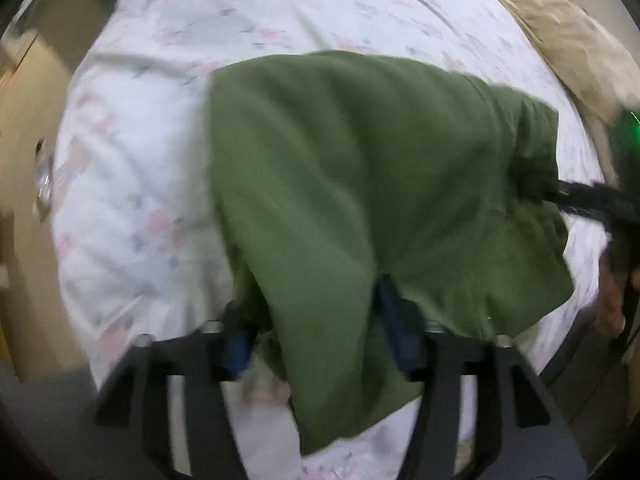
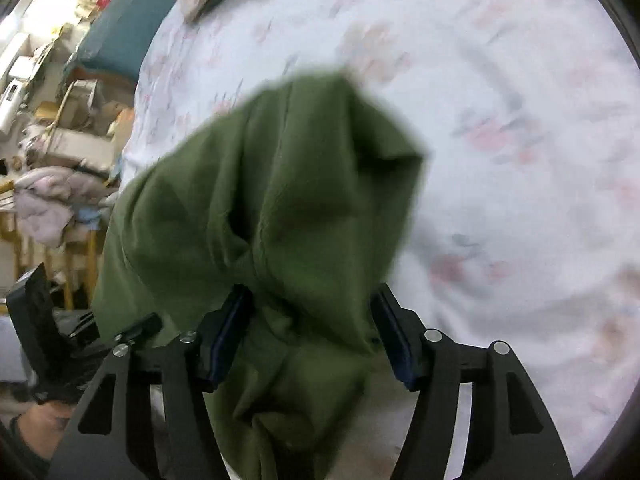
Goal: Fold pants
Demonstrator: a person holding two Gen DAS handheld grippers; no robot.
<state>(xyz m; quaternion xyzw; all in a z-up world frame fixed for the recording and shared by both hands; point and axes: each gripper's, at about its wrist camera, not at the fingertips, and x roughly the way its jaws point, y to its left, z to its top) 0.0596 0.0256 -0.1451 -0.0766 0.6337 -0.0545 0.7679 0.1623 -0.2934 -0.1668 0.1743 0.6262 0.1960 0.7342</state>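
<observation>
The green pants (image 1: 360, 168) hang over a white floral bed sheet (image 1: 132, 184), held up between both grippers. My left gripper (image 1: 312, 312) has its fingers on either side of a bunched fold of the pants. My right gripper (image 2: 312, 316) likewise has pants cloth (image 2: 280, 184) bunched between its fingers, which stand fairly wide apart around the thick fold. The right gripper also shows in the left wrist view (image 1: 560, 192), at the pants' right edge. The left gripper shows in the right wrist view (image 2: 48, 320), at the lower left. The pants are lifted and draped, not flat.
A beige blanket (image 1: 568, 40) lies at the bed's far right. In the right wrist view, a teal cushion (image 2: 132, 20) and cluttered furniture with piled clothes (image 2: 52, 200) stand beside the bed at left. The floral sheet (image 2: 500, 140) spreads to the right.
</observation>
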